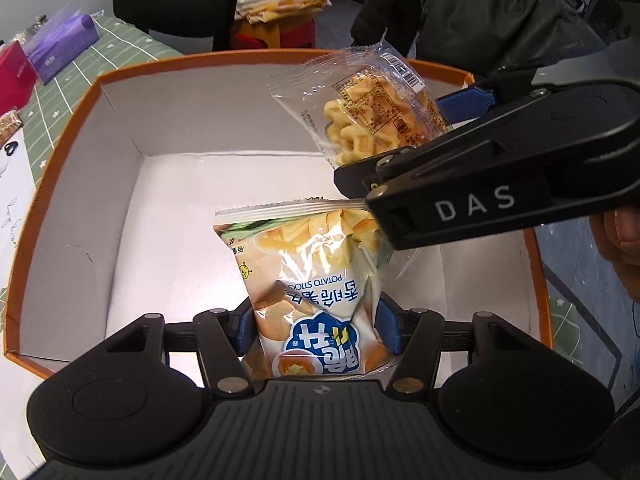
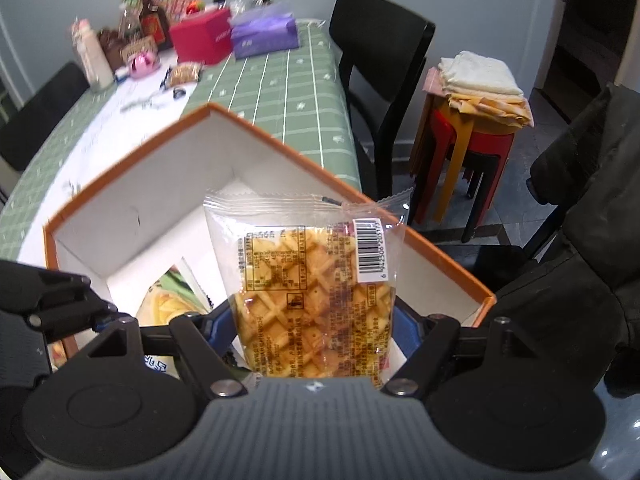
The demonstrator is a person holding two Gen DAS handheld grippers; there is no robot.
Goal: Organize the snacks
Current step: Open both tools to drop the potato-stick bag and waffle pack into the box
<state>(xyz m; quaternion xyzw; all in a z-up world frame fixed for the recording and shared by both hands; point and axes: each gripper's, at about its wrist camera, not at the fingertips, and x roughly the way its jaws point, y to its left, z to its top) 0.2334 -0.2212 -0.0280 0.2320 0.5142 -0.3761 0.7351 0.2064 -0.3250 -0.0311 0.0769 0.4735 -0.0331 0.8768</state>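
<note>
My left gripper (image 1: 316, 328) is shut on a bag of potato sticks (image 1: 312, 276), its blue pads pressing both sides, and holds it inside an orange-rimmed white box (image 1: 80, 184), just above the floor of the box. My right gripper (image 2: 316, 324) is shut on a clear packet of waffles (image 2: 316, 288) and hangs over the box's right rim (image 2: 440, 256). In the left wrist view the right gripper (image 1: 452, 116) reaches in from the right, with the waffle packet (image 1: 372, 104) above and behind the potato-stick bag. In the right wrist view the potato-stick bag (image 2: 168, 300) shows at lower left.
The box stands on a table with a green checked cloth (image 2: 280, 80). At the table's far end are a red box (image 2: 204, 40), a purple tissue pack (image 2: 264, 36), bottles and small items. A black chair (image 2: 380, 60) and stacked stools with folded cloths (image 2: 476, 120) stand beside the table.
</note>
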